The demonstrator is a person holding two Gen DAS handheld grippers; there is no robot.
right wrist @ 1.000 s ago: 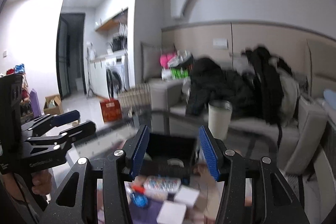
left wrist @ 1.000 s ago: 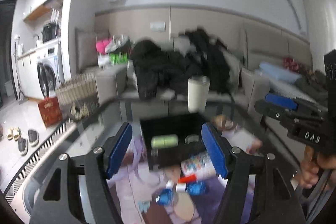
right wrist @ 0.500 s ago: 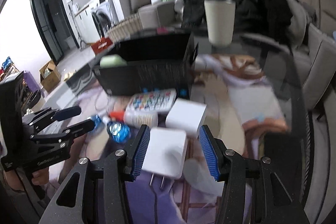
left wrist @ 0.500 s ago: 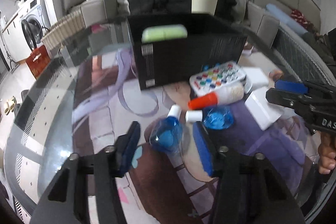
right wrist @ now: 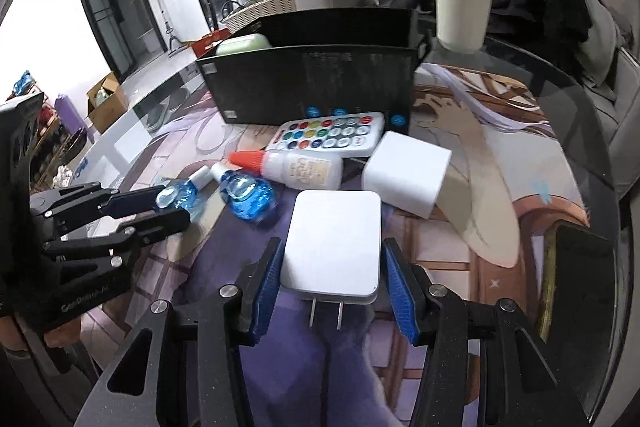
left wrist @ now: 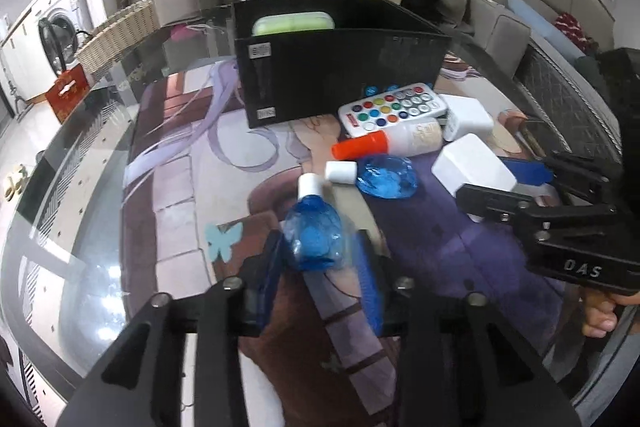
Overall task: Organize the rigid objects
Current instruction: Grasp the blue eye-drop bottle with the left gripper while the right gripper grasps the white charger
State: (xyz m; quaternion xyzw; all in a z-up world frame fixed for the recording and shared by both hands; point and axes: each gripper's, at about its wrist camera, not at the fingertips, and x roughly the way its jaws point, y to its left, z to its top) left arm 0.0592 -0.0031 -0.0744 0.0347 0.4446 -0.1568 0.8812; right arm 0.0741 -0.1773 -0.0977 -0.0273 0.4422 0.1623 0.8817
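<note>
Two tools work low over the glass counter [left wrist: 80, 227]; the left tool [left wrist: 320, 267] straddles a clear blue plastic bottle with a white cap [left wrist: 314, 231], its pads part open and seemingly not yet gripping; the right tool [right wrist: 332, 281] brackets a flat white plug-in charger [right wrist: 334, 247], pads just beside its edges. Probably light and slick, so grip the flat sides. Beyond stands the black storage box [left wrist: 340, 79].
</note>
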